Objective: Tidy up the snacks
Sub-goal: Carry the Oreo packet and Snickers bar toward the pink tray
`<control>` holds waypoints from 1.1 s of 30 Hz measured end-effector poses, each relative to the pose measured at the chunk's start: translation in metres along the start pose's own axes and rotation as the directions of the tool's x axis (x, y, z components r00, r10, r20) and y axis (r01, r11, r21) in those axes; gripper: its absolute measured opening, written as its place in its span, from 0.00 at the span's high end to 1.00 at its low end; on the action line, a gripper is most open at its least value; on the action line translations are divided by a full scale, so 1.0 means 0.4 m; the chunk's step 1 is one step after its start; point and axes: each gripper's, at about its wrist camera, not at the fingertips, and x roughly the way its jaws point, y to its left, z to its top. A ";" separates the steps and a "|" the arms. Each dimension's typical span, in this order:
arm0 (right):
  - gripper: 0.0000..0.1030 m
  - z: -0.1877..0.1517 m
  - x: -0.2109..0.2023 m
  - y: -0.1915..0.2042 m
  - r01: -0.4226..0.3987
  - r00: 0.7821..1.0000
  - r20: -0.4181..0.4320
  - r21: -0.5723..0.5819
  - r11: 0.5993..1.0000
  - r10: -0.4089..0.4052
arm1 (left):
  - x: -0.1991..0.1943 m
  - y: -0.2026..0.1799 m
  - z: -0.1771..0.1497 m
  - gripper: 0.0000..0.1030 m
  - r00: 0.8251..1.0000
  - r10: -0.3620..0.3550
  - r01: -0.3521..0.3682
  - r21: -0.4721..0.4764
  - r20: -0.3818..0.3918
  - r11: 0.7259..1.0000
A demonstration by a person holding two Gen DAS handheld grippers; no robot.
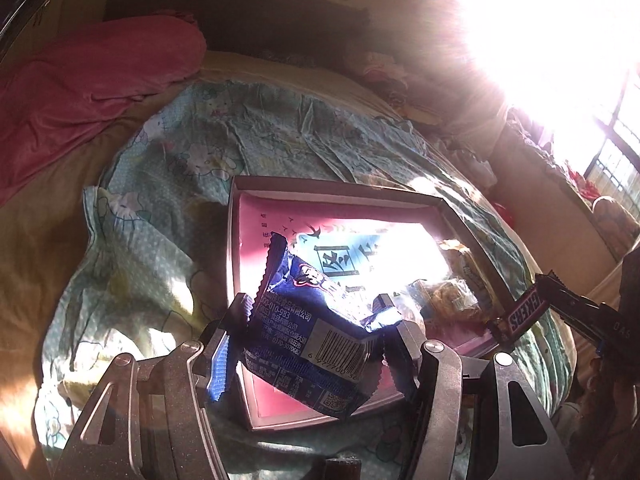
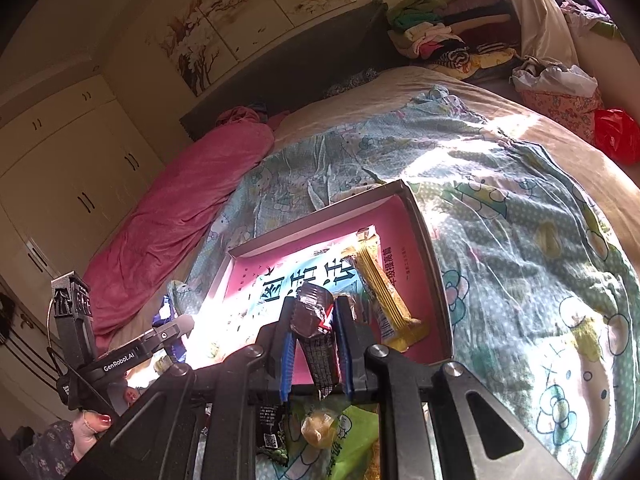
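A shallow box with a pink printed bottom (image 1: 256, 236) (image 2: 400, 216) lies on the bed. My left gripper (image 1: 314, 312) is shut on a blue snack packet (image 1: 316, 328) and holds it over the box's near left part. My right gripper (image 2: 314, 320) is shut on a brown Snickers bar (image 2: 316, 332) (image 1: 524, 312) over the box's near edge. A yellow wrapped bar (image 2: 384, 292) lies in the box on the right side. Clear-wrapped pastries (image 1: 448, 296) lie in the box too.
A light blue cartoon-print sheet (image 2: 520, 240) covers the bed under the box. A pink blanket (image 2: 180, 220) lies along the left. Green and dark snack packets (image 2: 332, 432) lie below my right gripper. Clothes (image 2: 432, 36) and bags (image 2: 560, 92) sit at the bed's far side. Strong sun glare washes out the box's middle.
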 end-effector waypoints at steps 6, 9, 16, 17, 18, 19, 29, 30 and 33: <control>0.82 0.012 0.028 -0.009 -0.001 1.000 0.005 0.028 1.000 0.001 | 0.022 -0.066 -0.021 0.38 1.000 0.024 -0.023 0.116 -0.006 0.993; 0.82 0.014 0.039 -0.010 0.002 1.000 0.004 0.036 0.999 -0.002 | 0.032 -0.088 -0.030 0.38 0.999 0.036 -0.035 0.161 -0.005 0.986; 0.82 0.010 0.053 -0.010 0.006 1.000 -0.005 0.032 0.999 -0.006 | 0.058 -0.110 -0.040 0.38 0.999 0.050 -0.047 0.199 -0.014 0.979; 0.82 0.009 0.055 -0.011 0.007 1.000 -0.007 0.030 1.000 -0.007 | 0.062 -0.112 -0.041 0.38 0.998 0.053 -0.049 0.202 -0.015 0.978; 0.82 0.007 0.056 -0.012 0.008 1.000 -0.009 0.031 0.999 -0.007 | 0.064 -0.113 -0.042 0.38 0.998 0.056 -0.052 0.206 -0.012 0.977; 0.82 0.006 0.059 -0.015 0.007 1.000 -0.011 0.034 0.999 -0.006 | 0.065 -0.115 -0.042 0.38 0.998 0.058 -0.055 0.211 -0.011 0.976; 0.82 -0.009 0.067 -0.033 0.004 1.000 -0.027 0.051 0.999 -0.003 | 0.073 -0.124 -0.047 0.38 0.999 0.041 -0.037 0.221 -0.014 0.975; 0.82 -0.010 0.069 -0.034 0.002 1.000 -0.029 0.052 0.999 0.000 | 0.074 -0.126 -0.046 0.38 0.999 0.038 -0.033 0.222 -0.016 0.975; 0.82 -0.014 0.075 -0.032 -0.007 0.999 -0.041 0.052 0.999 0.009 | 0.077 -0.132 -0.050 0.38 0.999 0.033 -0.028 0.231 -0.016 0.973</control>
